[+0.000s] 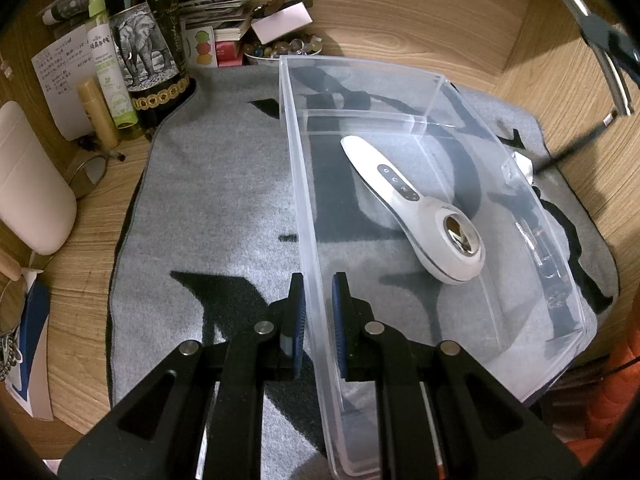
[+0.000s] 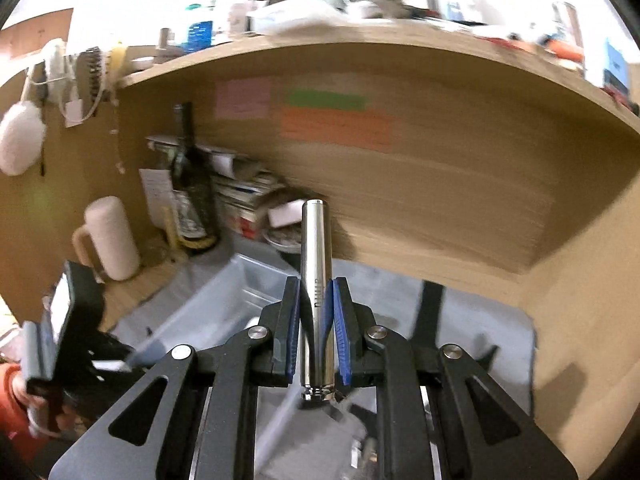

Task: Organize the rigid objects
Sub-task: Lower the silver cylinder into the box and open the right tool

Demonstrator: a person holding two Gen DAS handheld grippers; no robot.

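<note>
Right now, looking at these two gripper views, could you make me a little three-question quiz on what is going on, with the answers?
1. True or false: the clear plastic bin is empty.
2. What is the right gripper holding? A) a green spray bottle B) a shiny metal cylinder C) a sheet of paper
3. Fill in: the left gripper is clamped on the bin's near ____.

Key
1. False: a white handheld device lies inside it.
2. B: the metal cylinder stands upright between the blue pads.
3. Wall: one pad sits outside it, the other inside the bin.
</note>
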